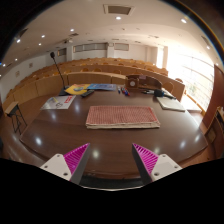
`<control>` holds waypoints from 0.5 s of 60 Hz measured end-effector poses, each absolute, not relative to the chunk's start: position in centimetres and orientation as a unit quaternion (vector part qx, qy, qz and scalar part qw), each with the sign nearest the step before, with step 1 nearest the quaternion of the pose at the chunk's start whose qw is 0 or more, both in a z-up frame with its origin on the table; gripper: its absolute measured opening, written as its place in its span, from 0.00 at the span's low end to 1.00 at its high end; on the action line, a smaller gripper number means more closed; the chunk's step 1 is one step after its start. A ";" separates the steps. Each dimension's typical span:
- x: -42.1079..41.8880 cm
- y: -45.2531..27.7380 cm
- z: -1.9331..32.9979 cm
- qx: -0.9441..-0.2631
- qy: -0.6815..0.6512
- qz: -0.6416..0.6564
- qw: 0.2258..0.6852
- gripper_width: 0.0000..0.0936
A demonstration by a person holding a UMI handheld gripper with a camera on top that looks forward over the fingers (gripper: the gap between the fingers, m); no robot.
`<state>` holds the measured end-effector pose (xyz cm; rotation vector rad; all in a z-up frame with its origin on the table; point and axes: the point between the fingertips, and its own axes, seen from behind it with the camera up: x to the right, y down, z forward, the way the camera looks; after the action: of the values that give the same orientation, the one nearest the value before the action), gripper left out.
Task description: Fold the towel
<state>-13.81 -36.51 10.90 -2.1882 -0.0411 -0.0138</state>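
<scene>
2 fingers: the gripper (pixel 111 160) holds its 2 fingers (pixel 72 160) wide apart, pink pads facing inward, with nothing between them.
Jaws: wide, empty, raised above the near part of the table, touching nothing.
Towel: a reddish, patterned towel (pixel 122 116) lies flat on the table beyond the fingers, roughly centred ahead of them and well apart from the tips.
Towel shape: a broad rectangle, spread out in what looks like 1 layer; no fold line shows, though finer detail is too small to tell.
Progress: by my judgement 0 folds are made; the whole task is left, starting with reaching forward to an edge or corner of the towel.
Surface: a dark, glossy wooden table (pixel 50 128) that mirrors the ceiling lights; the stretch between the fingers and the towel is bare.
Far left: papers or a flat printed sheet (pixel 59 102) rest on the table.
Far right: a light, flat item (pixel 171 103) sits near the table's edge; what it is I cannot tell.
Far centre: a cluster of small mixed objects (pixel 137 86) beyond the towel, too small to name.
Room: wooden benches or panelling (pixel 45 84) curve round the far side, spot lamps dot the ceiling, and bright windows (pixel 196 72) stand at the right.
</scene>
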 end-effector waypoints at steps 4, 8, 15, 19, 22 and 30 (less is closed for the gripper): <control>-17.1 -32.3 10.5 -0.884 -0.032 0.001 0.466 0.91; -20.0 -28.1 9.6 -0.883 -0.040 0.008 0.468 0.91; -23.6 -21.1 6.8 -0.887 -0.048 0.013 0.458 0.91; -24.9 -17.5 5.2 -0.890 -0.052 0.007 0.454 0.91; -25.6 -15.1 4.1 -0.889 -0.056 -0.001 0.454 0.91; -25.6 -10.9 0.9 -0.898 -0.068 -0.022 0.435 0.87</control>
<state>-25.63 -10.91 0.85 -2.2349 -0.1685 -0.0538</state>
